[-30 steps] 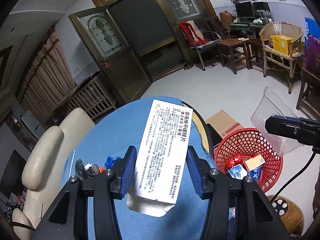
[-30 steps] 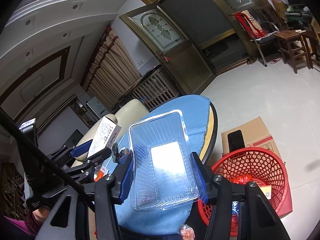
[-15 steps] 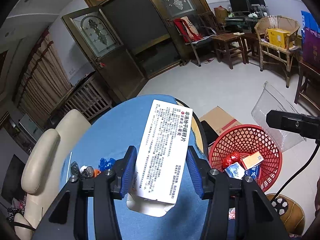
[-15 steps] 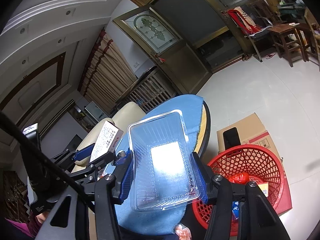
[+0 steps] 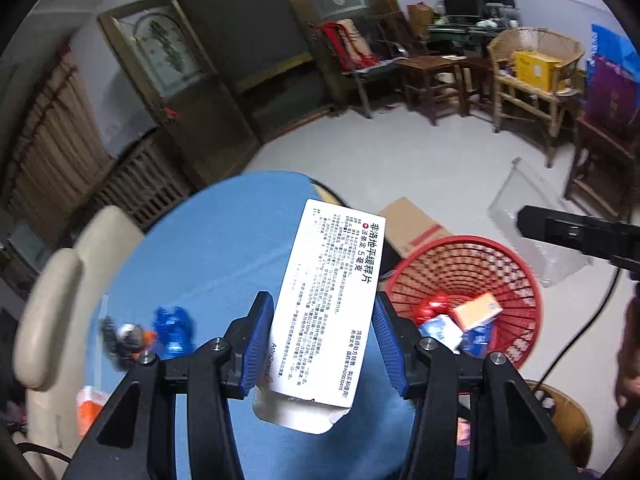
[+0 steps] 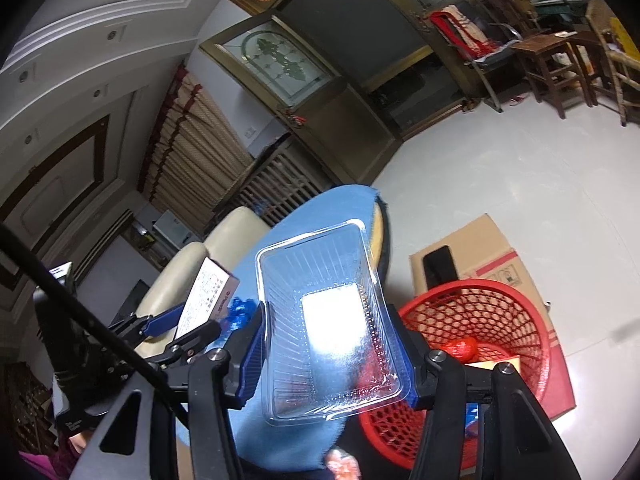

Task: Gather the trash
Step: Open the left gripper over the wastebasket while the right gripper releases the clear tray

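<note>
My left gripper [image 5: 324, 336] is shut on a white medicine box [image 5: 332, 300] with black print, held above the blue table [image 5: 208, 256]. My right gripper [image 6: 328, 352] is shut on a clear plastic tray [image 6: 324, 320], held above the table edge. The red mesh basket [image 5: 516, 280] stands on the floor right of the table; it also shows in the right wrist view [image 6: 500, 312] and holds several boxes and a red wrapper. The left gripper with its box shows in the right wrist view [image 6: 184, 326], to the left. The right gripper's tray shows in the left wrist view [image 5: 532, 216], beyond the basket.
Blue and dark wrappers [image 5: 160, 328] and an orange-white packet [image 5: 90, 404] lie on the table's left part. A cardboard box [image 6: 480, 248] lies behind the basket. A cream chair [image 5: 48, 300] stands left of the table. Wooden chairs and stools [image 5: 532, 76] stand far right.
Both grippers have shifted toward the basket with their loads still held; the basket now sits closer and lower in both views. The view tilted down a little.
</note>
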Demonstrator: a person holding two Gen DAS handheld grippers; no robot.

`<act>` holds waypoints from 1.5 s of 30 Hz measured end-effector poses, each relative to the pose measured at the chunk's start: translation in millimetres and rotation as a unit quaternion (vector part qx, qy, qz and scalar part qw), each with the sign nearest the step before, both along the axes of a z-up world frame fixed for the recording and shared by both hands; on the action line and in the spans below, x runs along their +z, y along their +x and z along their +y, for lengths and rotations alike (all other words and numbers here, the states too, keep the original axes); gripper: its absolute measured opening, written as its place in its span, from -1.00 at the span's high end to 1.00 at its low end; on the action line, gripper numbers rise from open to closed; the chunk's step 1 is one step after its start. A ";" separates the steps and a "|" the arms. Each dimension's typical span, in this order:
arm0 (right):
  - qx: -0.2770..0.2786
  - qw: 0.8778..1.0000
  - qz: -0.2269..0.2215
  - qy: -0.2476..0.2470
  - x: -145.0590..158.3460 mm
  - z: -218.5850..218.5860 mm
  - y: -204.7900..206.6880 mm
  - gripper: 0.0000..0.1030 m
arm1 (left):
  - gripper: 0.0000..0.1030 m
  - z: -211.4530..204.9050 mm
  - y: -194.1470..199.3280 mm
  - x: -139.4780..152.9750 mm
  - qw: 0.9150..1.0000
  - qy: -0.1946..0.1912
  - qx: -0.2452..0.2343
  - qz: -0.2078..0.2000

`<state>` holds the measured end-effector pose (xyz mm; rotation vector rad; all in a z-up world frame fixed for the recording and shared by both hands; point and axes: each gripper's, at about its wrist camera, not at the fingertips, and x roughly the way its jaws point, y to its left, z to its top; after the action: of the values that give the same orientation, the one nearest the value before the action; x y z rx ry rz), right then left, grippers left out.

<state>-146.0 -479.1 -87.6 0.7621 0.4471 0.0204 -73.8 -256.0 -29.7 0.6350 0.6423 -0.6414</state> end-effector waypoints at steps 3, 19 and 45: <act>-0.014 1.000 0.017 0.014 -11.9 -10.8 0.9 -0.11 | -0.01 -9.4 1.4 -7.9 0.999 0.000 -0.020 0.025; -0.042 0.997 0.032 0.053 -33.0 -37.4 -6.5 -0.14 | -0.02 -35.7 3.0 -26.2 0.997 0.005 -0.046 0.065; -0.037 0.994 0.052 0.085 -47.4 -33.0 9.6 -0.39 | -0.04 -10.3 8.4 -26.7 0.999 -0.004 -0.026 0.036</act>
<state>-136.4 -512.1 -135.0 0.9488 0.5213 -0.0511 -65.4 -266.4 -56.4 0.6248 0.6906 -0.7180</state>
